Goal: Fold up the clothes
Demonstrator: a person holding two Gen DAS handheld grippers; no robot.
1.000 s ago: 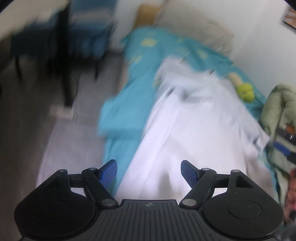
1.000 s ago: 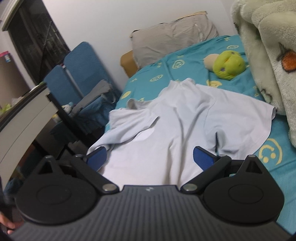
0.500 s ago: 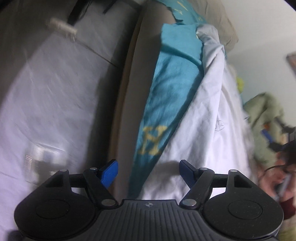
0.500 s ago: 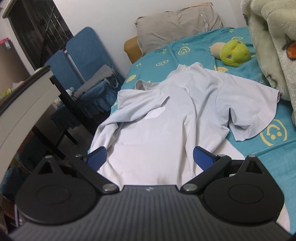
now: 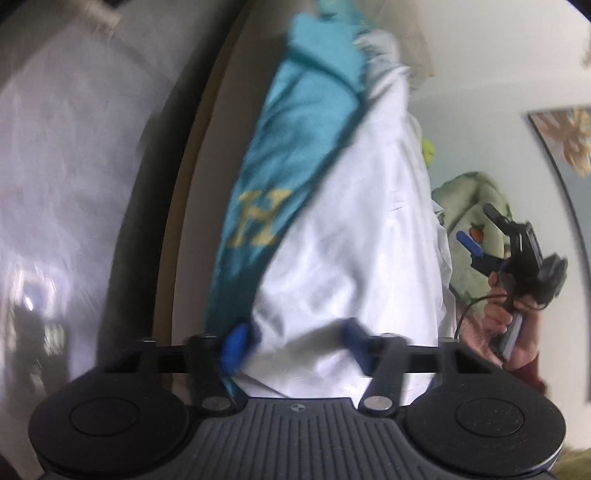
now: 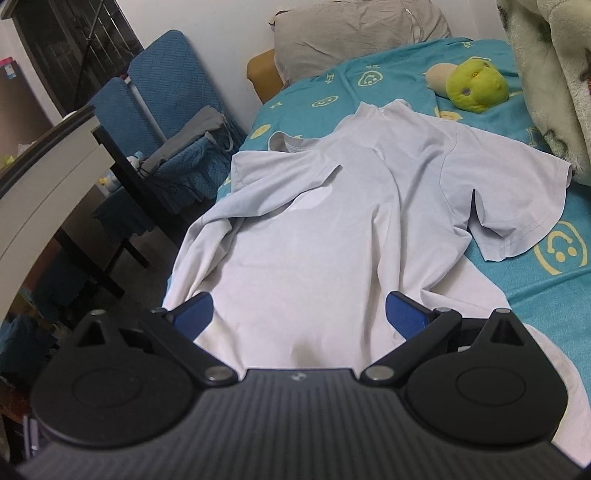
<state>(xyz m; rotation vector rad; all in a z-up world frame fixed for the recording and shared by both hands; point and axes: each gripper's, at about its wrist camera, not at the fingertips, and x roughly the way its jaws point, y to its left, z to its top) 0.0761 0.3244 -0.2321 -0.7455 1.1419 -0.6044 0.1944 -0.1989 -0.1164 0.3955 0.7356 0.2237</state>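
A white T-shirt (image 6: 332, 221) lies spread and rumpled on the teal bed sheet (image 6: 546, 288), its left sleeve folded over the chest and its left side hanging off the bed edge. My right gripper (image 6: 299, 317) is open, just above the shirt's lower part. In the blurred left wrist view my left gripper (image 5: 295, 339) is open at the shirt's hem (image 5: 351, 258), where it hangs over the bed's side. The right gripper also shows in the left wrist view (image 5: 517, 254), held in a hand.
A green plush toy (image 6: 474, 88) and a grey pillow (image 6: 354, 33) lie at the bed's head. A fleece blanket (image 6: 554, 74) is piled on the right. Blue chairs (image 6: 162, 99) and a dark table (image 6: 55, 177) stand left of the bed.
My left gripper dropped from above the bed to its side edge and closed in on the shirt's hem, jaws a little narrower. My right gripper drew back slightly and stays open.
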